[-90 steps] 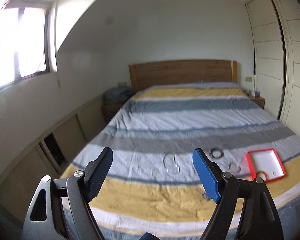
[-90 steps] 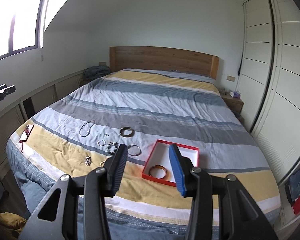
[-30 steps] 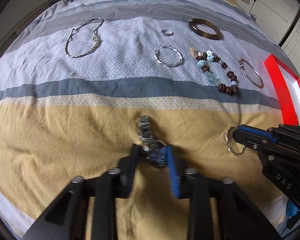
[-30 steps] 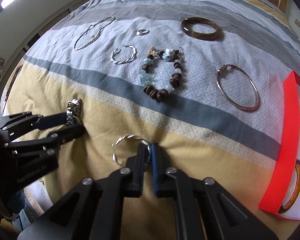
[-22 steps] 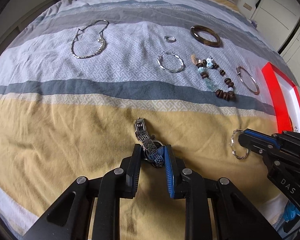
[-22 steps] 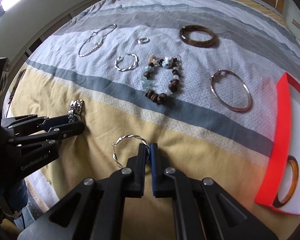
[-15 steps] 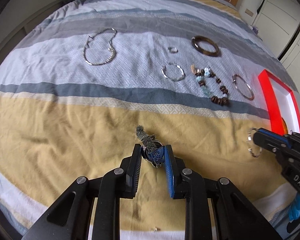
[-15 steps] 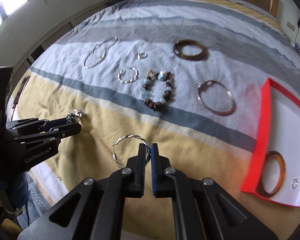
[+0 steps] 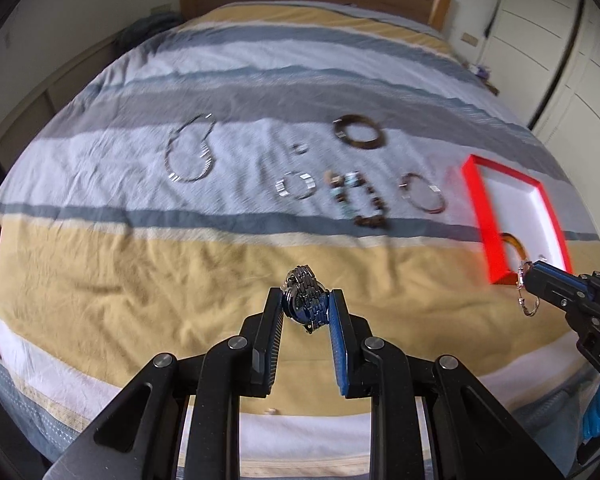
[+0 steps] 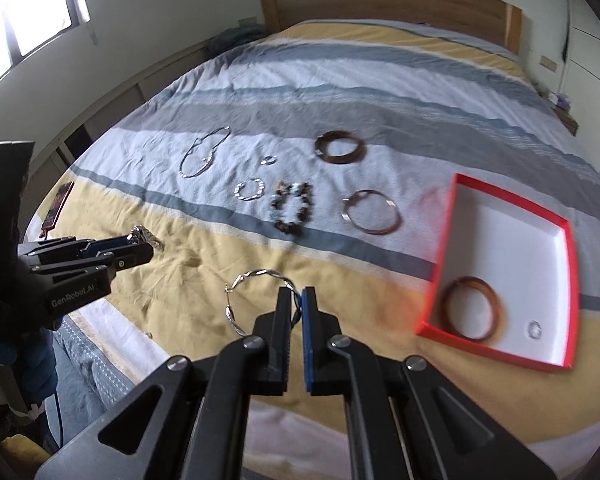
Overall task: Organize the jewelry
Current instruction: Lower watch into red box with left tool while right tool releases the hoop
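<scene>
My left gripper (image 9: pixel 305 306) is shut on a silver metal watch (image 9: pixel 303 294) and holds it above the yellow stripe of the bed. It also shows in the right wrist view (image 10: pixel 140 246). My right gripper (image 10: pixel 298 300) is shut on a twisted silver hoop bracelet (image 10: pixel 244 300), lifted off the bed; it shows at the right in the left wrist view (image 9: pixel 528 280). A red box with a white inside (image 10: pixel 444 256) lies to the right and holds an amber bangle (image 10: pixel 471 308) and a small ring (image 10: pixel 535 328).
On the bedspread lie a chain necklace (image 10: pixel 204 152), a small ring (image 10: pixel 268 160), a twisted silver bracelet (image 10: pixel 250 189), a beaded bracelet (image 10: pixel 292 208), a dark bangle (image 10: pixel 340 147) and a thin metal bangle (image 10: pixel 371 211). A wooden headboard (image 10: pixel 380 4) stands at the far end.
Both grippers have risen from the bed with their pieces held. The right gripper has moved toward the red box. The view has pulled back from the bedspread.
</scene>
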`<state>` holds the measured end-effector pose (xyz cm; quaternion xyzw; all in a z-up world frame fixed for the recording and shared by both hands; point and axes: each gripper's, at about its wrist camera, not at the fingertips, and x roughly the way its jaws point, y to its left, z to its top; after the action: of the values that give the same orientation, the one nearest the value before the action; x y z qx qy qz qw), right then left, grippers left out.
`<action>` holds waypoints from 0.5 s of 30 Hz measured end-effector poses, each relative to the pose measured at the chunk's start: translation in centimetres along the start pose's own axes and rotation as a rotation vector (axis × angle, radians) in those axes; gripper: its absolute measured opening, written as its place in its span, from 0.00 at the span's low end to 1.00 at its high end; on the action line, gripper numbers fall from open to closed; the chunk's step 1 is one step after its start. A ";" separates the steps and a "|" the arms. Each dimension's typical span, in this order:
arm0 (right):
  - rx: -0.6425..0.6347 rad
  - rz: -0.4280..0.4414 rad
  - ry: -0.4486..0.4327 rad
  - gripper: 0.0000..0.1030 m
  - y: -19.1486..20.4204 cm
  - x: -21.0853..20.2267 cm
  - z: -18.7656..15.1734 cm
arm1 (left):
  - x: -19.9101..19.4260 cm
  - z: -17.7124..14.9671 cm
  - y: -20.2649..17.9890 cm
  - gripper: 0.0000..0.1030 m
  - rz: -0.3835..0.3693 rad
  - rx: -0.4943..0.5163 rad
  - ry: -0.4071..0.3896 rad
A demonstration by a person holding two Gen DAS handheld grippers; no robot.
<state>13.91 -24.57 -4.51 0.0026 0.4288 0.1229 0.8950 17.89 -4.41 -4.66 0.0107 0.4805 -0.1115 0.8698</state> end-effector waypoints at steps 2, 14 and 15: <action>0.019 -0.018 -0.013 0.04 -1.7 -1.0 -0.4 | -0.3 0.3 -1.6 0.21 -0.017 0.026 -0.005; 0.179 -0.173 -0.043 0.04 -15.3 -3.3 -1.0 | 2.8 5.2 -15.2 0.22 -0.142 0.240 -0.003; 0.185 -0.182 -0.041 0.04 -16.2 -3.0 -0.8 | 3.5 5.8 -16.5 0.22 -0.150 0.257 0.001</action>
<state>15.01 -41.07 -4.46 0.0487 0.4185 0.0009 0.9069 21.14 -21.91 -3.05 0.0861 0.4620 -0.2369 0.8503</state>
